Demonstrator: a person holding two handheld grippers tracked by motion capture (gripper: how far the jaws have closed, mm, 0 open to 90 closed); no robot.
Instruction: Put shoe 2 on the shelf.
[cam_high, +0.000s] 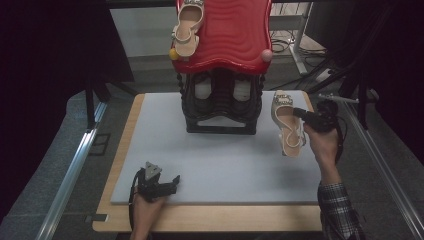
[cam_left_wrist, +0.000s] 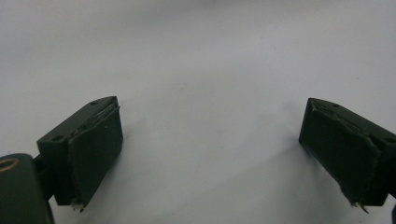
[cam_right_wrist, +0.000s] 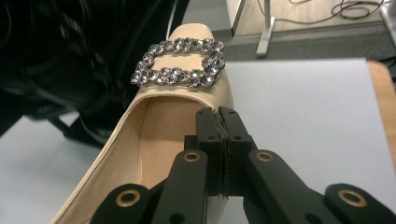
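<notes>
My right gripper (cam_right_wrist: 223, 140) pinches the shoe (cam_high: 288, 125) right of the rack (cam_high: 222, 105); left gripper (cam_high: 167, 184) gapes empty before it.

left hand-held gripper (cam_high: 167, 184) agape (low), right hand-held gripper (cam_high: 298, 113) clamped

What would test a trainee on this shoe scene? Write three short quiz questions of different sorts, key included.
1. True or false: the left gripper holds a shoe.
2. Multiple choice: the right gripper is shut on A) the rack's leg, B) the side wall of the beige shoe, C) a cable.
3. Fill in: the second beige shoe lies on the red ____ of the black rack.

Key: 1 false, its jaws stand open over the grey mat. 2 B. 3 top.
</notes>
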